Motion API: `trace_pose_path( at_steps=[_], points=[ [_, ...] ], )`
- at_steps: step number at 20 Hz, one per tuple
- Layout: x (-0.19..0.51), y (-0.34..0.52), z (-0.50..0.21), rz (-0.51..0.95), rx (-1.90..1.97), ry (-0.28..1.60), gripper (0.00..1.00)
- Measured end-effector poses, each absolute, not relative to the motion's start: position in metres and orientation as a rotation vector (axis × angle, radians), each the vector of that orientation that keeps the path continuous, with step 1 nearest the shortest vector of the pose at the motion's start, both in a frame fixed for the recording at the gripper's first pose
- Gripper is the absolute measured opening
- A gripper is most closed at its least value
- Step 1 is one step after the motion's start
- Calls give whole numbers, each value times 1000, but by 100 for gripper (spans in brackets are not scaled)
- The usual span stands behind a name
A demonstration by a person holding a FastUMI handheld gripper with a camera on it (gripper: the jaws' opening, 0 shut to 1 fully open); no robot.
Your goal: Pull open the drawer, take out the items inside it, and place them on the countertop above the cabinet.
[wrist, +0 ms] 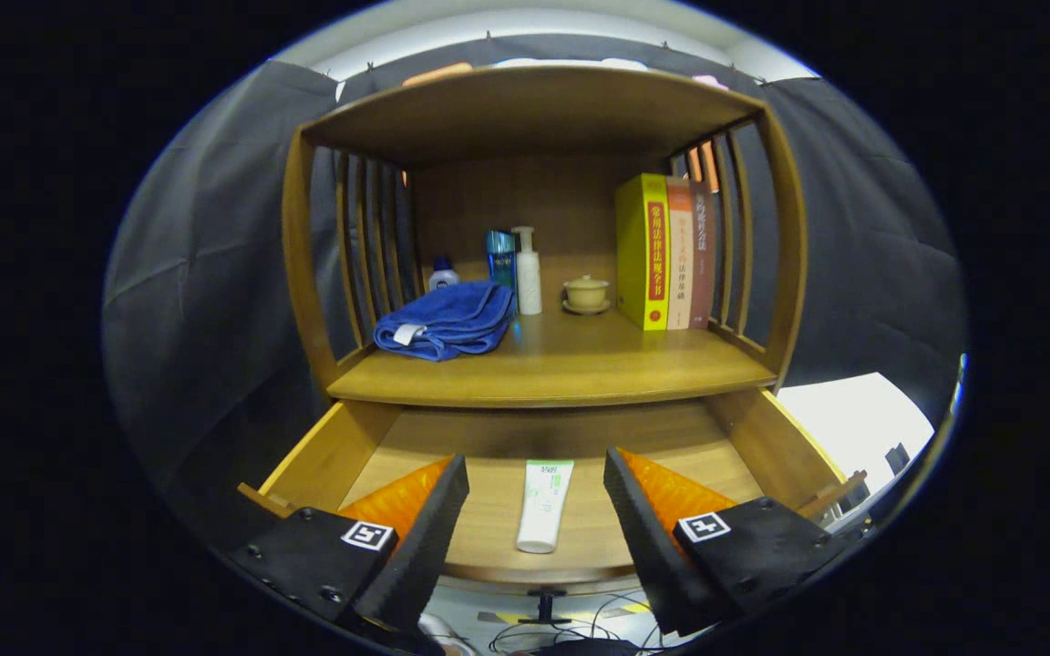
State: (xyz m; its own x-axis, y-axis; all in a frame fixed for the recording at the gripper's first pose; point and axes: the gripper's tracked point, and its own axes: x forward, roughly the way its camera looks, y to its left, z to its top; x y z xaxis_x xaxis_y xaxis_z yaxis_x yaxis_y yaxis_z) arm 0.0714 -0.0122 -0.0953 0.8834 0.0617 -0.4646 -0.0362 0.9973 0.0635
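The wooden drawer (pixel 324 451) stands pulled out below the cabinet's countertop (pixel 571 369). A white tube with green print (pixel 543 506) lies lengthwise on the drawer floor, cap end toward me. My gripper (pixel 536 478) is open above the drawer, its black-and-orange fingers (pixel 429 510) spread wide to either side of the tube without touching it. Nothing is held.
On the countertop sit a folded blue towel (pixel 447 321), a small blue-capped bottle (pixel 442 273), a blue bottle (pixel 500 257), a white pump bottle (pixel 528 271), a lidded yellow cup (pixel 586 292) and upright books (pixel 666 251). The drawer knob (pixel 543 603) and cables (pixel 571 633) show below.
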Motion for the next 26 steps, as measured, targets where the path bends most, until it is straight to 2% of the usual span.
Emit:
trace_pose_path(
  at_steps=[8, 14, 24, 26],
  points=[
    [123, -9, -153, 22, 55, 797, 98],
    [122, -6, -201, 17, 66, 1041, 97],
    [117, 4, -242, 1, 34, 1249, 90],
    [118, 1, -242, -6, 15, 1267, 84]
  ],
)
